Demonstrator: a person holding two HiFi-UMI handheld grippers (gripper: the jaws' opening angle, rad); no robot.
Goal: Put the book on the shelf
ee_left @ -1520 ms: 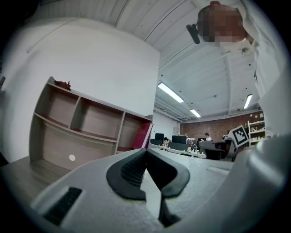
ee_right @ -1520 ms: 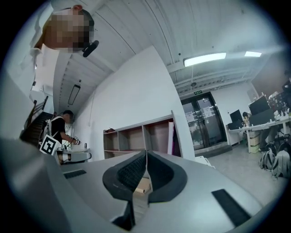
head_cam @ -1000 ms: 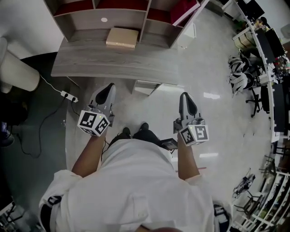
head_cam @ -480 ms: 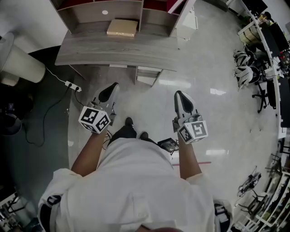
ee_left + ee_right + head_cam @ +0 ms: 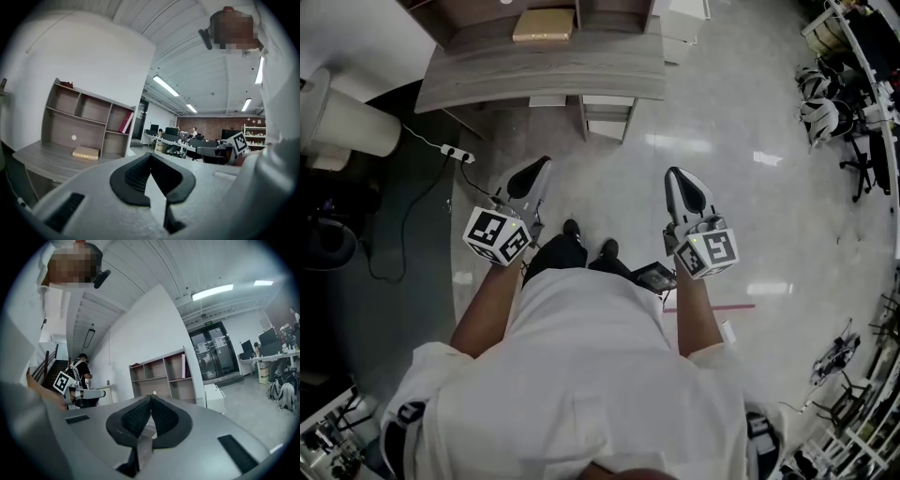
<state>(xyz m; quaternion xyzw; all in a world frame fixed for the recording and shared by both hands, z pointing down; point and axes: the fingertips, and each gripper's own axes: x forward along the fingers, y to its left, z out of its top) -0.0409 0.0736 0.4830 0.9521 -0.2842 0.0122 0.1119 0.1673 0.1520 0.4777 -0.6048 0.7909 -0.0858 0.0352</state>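
Desk and shelf dead ahead, person standing back on the open floor

The book (image 5: 543, 25) lies flat on the desk (image 5: 544, 80), toward its back, right at the foot of the shelf unit (image 5: 89, 117) that stands along the desk's rear edge. A second book (image 5: 125, 123) leans in the unit's right-hand compartment. The left gripper (image 5: 539, 169) and right gripper (image 5: 679, 180) are held out side by side over the floor, well short of the desk, with the left one roughly in line with the book. A power strip (image 5: 455, 153) sits on the floor off the desk's near left corner, and a low cabinet (image 5: 680, 19) is just right of the desk. Work desks (image 5: 180, 143) are farther off to the right.
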